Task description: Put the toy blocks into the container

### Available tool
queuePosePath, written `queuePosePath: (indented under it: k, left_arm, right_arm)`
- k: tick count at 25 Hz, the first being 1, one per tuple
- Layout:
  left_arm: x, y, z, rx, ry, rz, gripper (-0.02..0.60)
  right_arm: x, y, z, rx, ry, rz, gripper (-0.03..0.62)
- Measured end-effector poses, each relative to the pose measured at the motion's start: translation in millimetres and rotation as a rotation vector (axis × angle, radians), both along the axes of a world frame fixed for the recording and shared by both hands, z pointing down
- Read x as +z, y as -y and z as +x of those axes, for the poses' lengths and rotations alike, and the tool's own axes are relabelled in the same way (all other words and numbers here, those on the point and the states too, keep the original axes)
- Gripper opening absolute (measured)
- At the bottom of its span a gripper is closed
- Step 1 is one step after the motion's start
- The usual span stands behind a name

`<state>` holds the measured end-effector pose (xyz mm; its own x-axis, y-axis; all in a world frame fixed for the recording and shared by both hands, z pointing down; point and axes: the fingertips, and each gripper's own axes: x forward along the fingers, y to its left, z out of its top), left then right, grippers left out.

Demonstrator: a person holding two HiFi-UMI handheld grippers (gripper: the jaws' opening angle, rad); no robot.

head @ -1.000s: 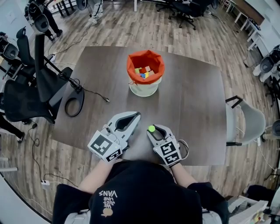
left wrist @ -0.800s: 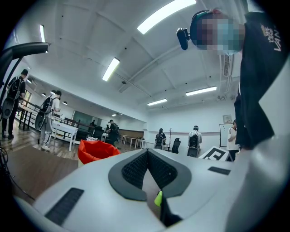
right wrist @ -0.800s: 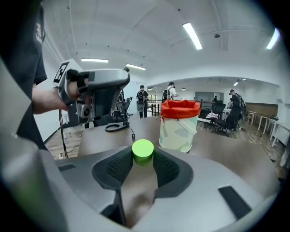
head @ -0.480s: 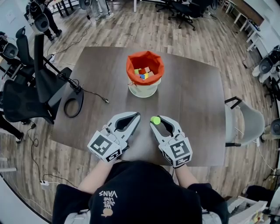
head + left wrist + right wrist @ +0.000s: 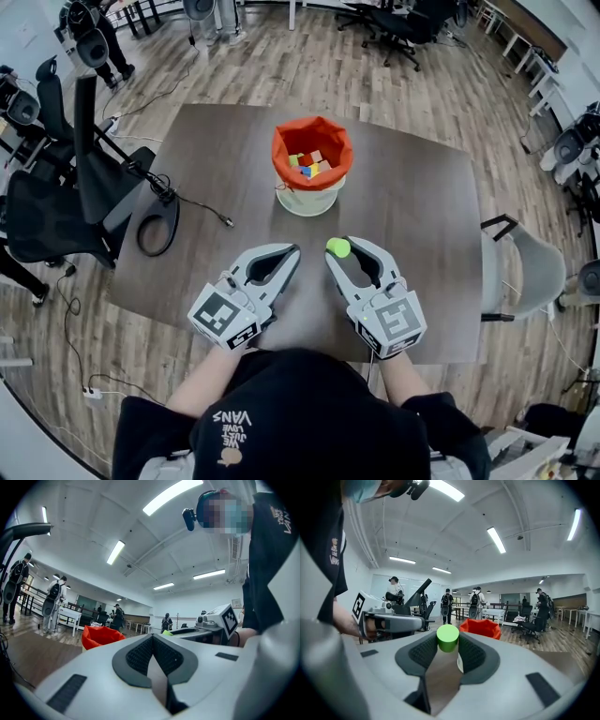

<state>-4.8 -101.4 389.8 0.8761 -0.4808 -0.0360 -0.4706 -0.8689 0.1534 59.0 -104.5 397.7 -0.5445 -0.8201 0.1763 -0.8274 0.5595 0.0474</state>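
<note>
The right gripper (image 5: 340, 250) clamped a green block (image 5: 448, 638) at its tips, 6 o'clock from the container (image 5: 281, 155). The block appeared light, rigid and smooth, so grip across its round sides. The left gripper (image 5: 293, 251) was closed and empty.

Right gripper (image 5: 447, 641) jaws clamped on green cylinder block (image 5: 447, 638) — red-lined container (image 5: 480, 628) beyond.
</note>
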Motion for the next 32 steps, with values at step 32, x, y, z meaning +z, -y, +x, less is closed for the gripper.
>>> queuePosePath:
  k: [32]
  left_arm:
    - [10.7,62.1,1.9,-0.038,0.013,-0.026,0.011]
  right_arm:
    - [0.7,149.2,4.1,-0.052,-0.092,0.000,0.150]
